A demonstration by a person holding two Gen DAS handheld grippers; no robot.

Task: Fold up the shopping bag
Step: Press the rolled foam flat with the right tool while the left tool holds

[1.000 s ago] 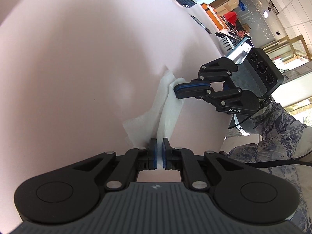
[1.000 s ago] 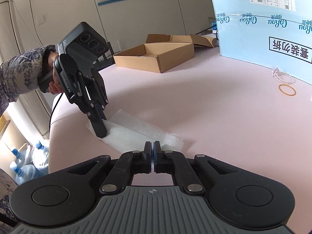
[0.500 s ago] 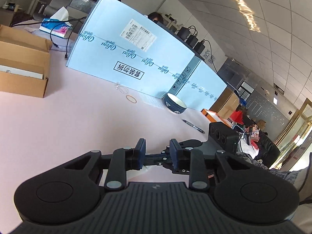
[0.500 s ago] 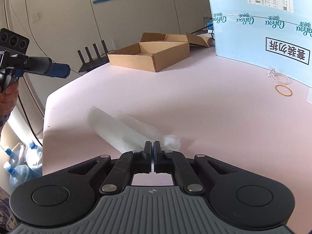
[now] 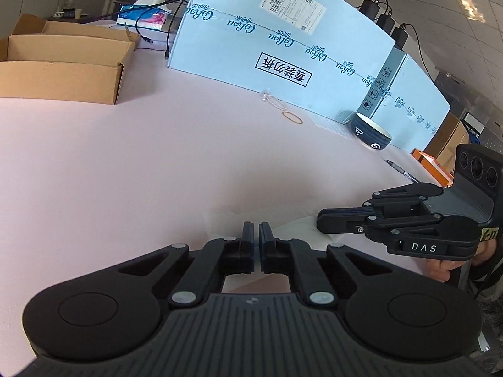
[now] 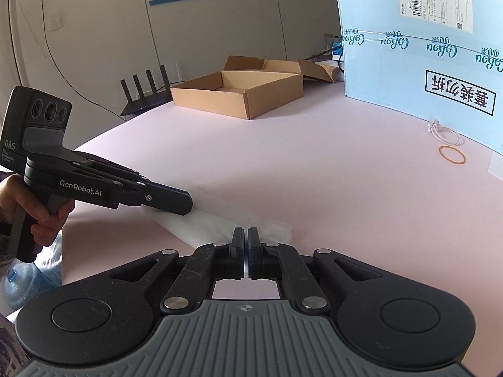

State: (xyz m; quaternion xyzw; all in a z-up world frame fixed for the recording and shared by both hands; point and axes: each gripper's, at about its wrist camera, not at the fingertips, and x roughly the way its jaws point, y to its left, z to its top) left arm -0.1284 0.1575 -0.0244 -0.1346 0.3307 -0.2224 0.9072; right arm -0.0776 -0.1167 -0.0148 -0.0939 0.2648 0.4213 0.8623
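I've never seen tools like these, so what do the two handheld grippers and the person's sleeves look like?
Both are black linkage grippers with grey ribbed bodies and blue-edged finger pads. The left gripper reads "GenRobot.AI" and "DAS" and has three round lenses on top. The right gripper reads "DAS" and carries a yellow sticker. The sleeve is blue-grey patterned fabric.

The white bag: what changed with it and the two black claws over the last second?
The left gripper let go of one end of the shopping bag, swung up, then came back low by that end, shut and empty. The right gripper stayed at the other end, shut; the bag stayed on the pink table.
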